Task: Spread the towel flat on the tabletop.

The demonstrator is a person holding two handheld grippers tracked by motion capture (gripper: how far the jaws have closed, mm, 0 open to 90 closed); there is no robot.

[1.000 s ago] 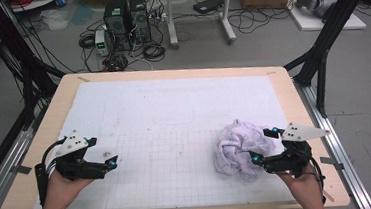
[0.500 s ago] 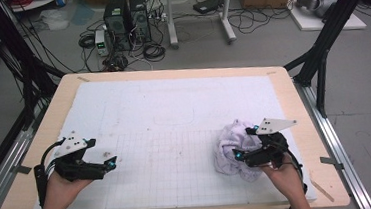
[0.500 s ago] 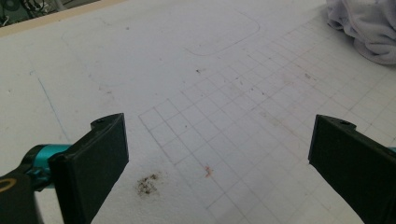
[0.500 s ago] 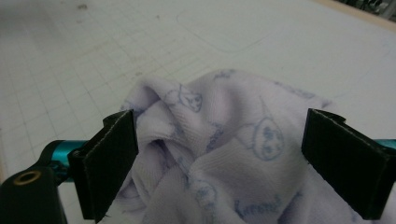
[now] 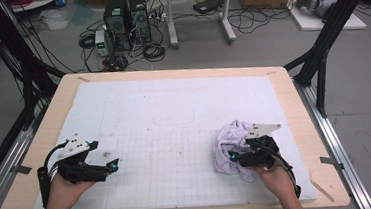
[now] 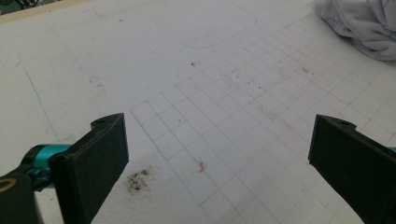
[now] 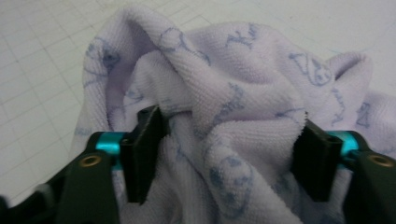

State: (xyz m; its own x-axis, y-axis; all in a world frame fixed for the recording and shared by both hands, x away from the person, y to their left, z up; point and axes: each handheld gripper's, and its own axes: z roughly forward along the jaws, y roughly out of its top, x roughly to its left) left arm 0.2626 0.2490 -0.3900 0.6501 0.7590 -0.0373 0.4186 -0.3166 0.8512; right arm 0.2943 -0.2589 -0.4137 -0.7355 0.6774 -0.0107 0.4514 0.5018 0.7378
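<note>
A crumpled lilac towel [image 5: 227,137] with a blue print lies at the right front of the white gridded mat [image 5: 173,105]. My right gripper [image 5: 231,156] is pushed into it from the near side. In the right gripper view a thick fold of the towel [image 7: 243,70] bulges between the jaws of my right gripper [image 7: 231,135], which have just been closing and still stand well apart. My left gripper [image 5: 114,164] rests at the left front, open with only bare mat between the jaws of the left gripper [image 6: 217,140]. The towel [image 6: 364,23] lies far off from it.
The mat sits on a wooden table [image 5: 300,125] with metal rails along both sides. A small dark smudge [image 6: 138,178] and a reddish spot [image 6: 201,166] mark the mat by the left gripper. Black frame legs [image 5: 320,63] stand at the back corners.
My right gripper has moved left and down into the towel, and its jaws have narrowed around a fold. The left gripper has stayed where it was.
</note>
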